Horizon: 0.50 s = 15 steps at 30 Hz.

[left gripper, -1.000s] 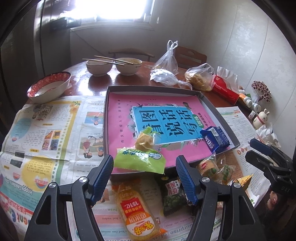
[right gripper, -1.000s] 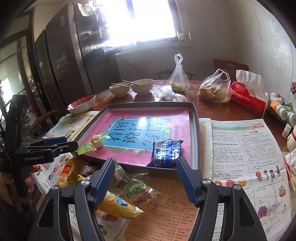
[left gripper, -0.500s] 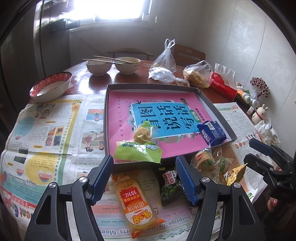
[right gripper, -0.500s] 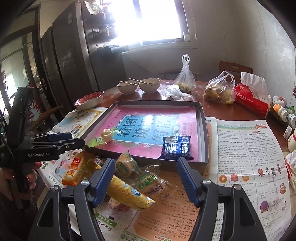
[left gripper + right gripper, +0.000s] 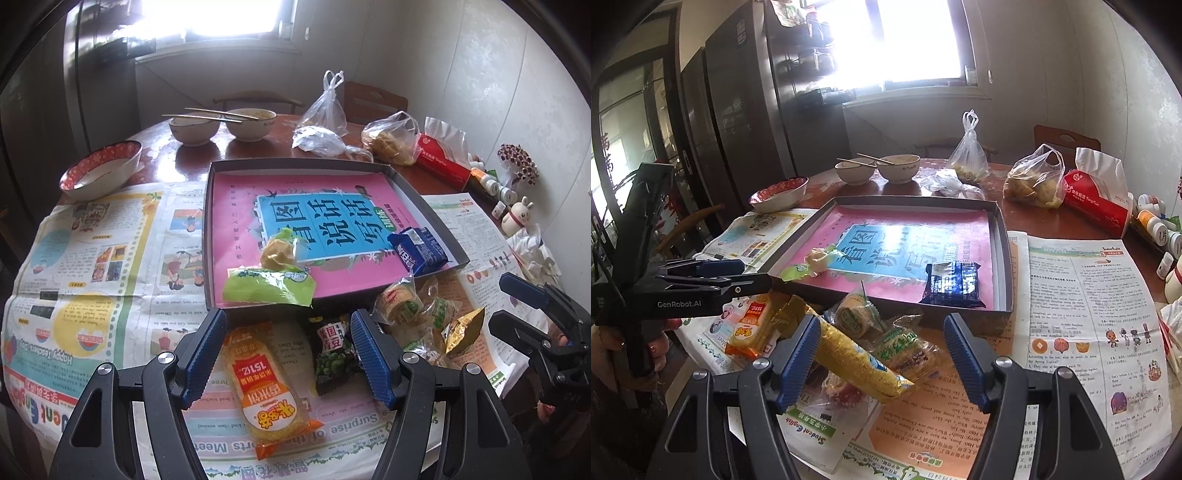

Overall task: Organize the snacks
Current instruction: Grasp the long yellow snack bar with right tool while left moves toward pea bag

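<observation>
A shallow grey box tray lined with a pink and blue book cover holds a green snack pack and a dark blue pack. It also shows in the right wrist view. Loose snacks lie on newspaper in front of it: an orange-yellow pack, a dark green-pea pack, clear-wrapped cakes and a long yellow pack. My left gripper is open and empty above the orange pack. My right gripper is open and empty above the yellow pack and cakes.
Bowls and two bowls with chopsticks stand at the back of the round table. Plastic bags, a red tissue pack and small bottles line the right side. Newspapers cover the table's front.
Both grippers have drawn back toward the table's front edge and risen slightly, so more of the loose snacks shows between the fingers. Both stay open and empty.
</observation>
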Available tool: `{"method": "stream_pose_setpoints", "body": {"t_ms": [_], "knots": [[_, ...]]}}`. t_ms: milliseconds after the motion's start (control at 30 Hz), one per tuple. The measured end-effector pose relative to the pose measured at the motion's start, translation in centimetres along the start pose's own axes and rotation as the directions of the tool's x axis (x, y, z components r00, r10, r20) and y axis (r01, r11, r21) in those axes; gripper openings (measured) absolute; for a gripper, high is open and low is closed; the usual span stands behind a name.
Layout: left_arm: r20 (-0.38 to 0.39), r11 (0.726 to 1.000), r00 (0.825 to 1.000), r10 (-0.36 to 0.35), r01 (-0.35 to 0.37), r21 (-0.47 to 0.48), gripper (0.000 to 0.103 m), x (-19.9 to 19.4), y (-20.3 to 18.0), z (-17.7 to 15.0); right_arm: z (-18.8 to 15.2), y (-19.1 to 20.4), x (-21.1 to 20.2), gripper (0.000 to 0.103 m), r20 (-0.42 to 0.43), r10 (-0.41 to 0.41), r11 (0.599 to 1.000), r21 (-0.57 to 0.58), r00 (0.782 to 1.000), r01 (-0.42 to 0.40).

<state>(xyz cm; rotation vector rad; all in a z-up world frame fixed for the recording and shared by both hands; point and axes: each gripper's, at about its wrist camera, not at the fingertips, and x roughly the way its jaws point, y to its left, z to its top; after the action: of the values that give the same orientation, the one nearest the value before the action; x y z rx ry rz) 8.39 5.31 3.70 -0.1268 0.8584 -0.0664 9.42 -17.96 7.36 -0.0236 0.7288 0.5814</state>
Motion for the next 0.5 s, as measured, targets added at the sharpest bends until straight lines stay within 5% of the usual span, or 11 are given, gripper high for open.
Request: {"method": "stream_pose_setpoints", "body": {"t_ms": [500], "knots": [[-0.038,0.999,0.999,0.03,-0.029,0.021,0.072,1.2,-0.5,-0.7,-1.2,1.3,0.4,0.069,-0.034,0.007,0.999,-0.05,0.999,-0.008]]}}
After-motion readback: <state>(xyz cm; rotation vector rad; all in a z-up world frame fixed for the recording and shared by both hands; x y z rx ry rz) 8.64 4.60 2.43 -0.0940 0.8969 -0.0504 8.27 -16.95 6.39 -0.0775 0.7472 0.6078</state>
